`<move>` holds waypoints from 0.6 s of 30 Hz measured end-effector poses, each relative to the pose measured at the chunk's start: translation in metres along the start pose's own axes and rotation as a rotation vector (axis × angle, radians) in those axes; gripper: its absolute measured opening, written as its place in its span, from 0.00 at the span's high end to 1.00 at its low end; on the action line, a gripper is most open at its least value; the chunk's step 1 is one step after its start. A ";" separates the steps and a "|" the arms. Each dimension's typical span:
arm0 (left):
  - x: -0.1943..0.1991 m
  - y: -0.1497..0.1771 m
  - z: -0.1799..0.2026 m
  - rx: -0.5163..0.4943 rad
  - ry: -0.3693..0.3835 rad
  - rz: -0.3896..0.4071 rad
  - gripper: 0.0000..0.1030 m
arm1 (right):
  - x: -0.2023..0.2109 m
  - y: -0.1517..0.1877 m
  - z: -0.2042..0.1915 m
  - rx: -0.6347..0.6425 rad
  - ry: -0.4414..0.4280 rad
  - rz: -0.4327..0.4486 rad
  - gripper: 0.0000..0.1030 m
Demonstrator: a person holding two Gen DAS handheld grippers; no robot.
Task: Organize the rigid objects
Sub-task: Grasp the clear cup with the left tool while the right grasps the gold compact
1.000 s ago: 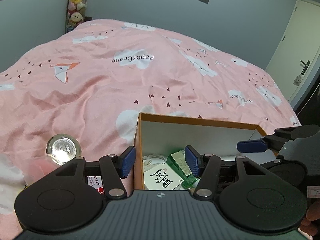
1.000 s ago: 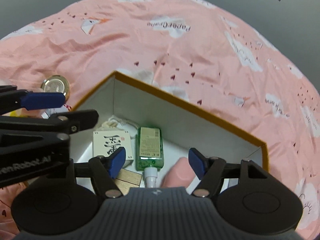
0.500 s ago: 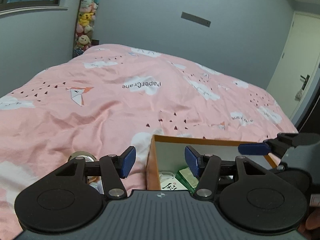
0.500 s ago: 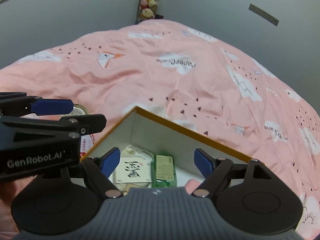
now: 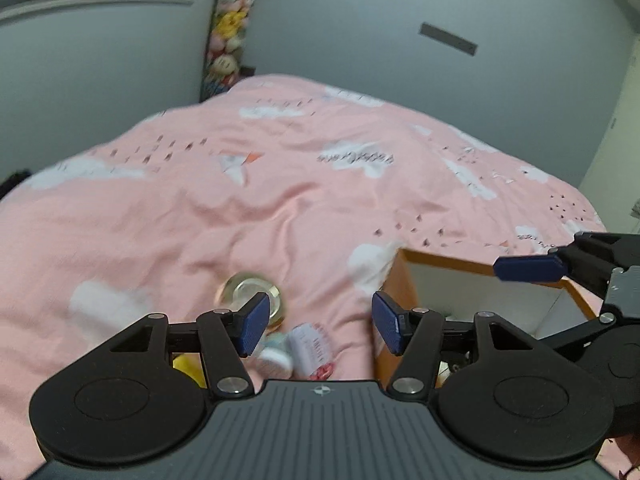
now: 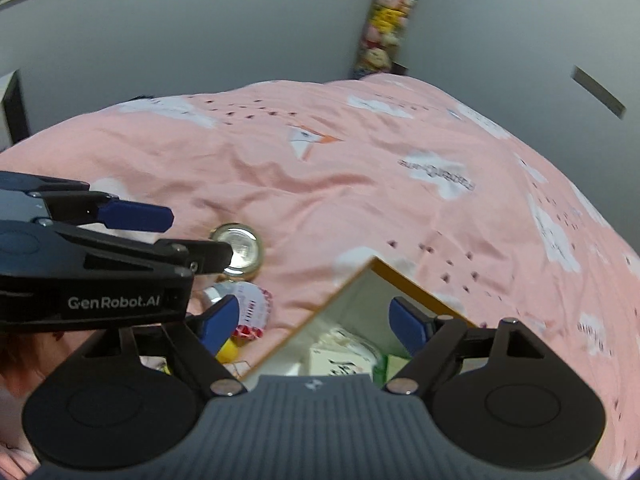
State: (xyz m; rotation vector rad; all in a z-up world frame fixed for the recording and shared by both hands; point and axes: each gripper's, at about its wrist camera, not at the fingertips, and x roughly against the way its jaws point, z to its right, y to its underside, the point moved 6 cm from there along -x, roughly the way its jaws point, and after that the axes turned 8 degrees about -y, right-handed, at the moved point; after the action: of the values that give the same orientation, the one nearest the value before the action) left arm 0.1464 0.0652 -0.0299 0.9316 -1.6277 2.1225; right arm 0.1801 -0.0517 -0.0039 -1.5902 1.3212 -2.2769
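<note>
I hold both grippers over a bed spread with a pink quilt (image 5: pixel 224 216) printed with white clouds, grey walls (image 5: pixel 120 64) behind and a column of plush toys (image 5: pixel 230 36) in the corner. My left gripper (image 5: pixel 318 322) has just spread a little wider and my right gripper (image 6: pixel 314 322) gapes too, both empty. The orange-rimmed box (image 6: pixel 416 284) sits near me with cartons inside; a gold-lidded jar (image 6: pixel 239 249) and other small items lie just left of it.

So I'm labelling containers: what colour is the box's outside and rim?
Orange outside and along the rim, white inside; the box shows best in the right wrist view.
</note>
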 end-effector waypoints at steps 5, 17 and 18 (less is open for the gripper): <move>-0.008 0.007 -0.033 0.035 -0.015 -0.097 0.34 | -0.010 -0.010 -0.023 0.075 -0.038 -0.008 0.21; -0.030 0.022 -0.080 0.038 0.017 -0.254 0.32 | -0.054 -0.017 -0.058 0.198 -0.185 -0.166 0.32; -0.034 0.025 -0.083 0.033 0.006 -0.266 0.32 | -0.060 -0.016 -0.058 0.194 -0.201 -0.186 0.34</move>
State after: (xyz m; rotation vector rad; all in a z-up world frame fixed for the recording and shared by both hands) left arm 0.1312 0.1404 -0.0823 1.0841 -1.3820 1.9735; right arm 0.1683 0.0232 -0.0432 -1.8802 0.9124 -2.1908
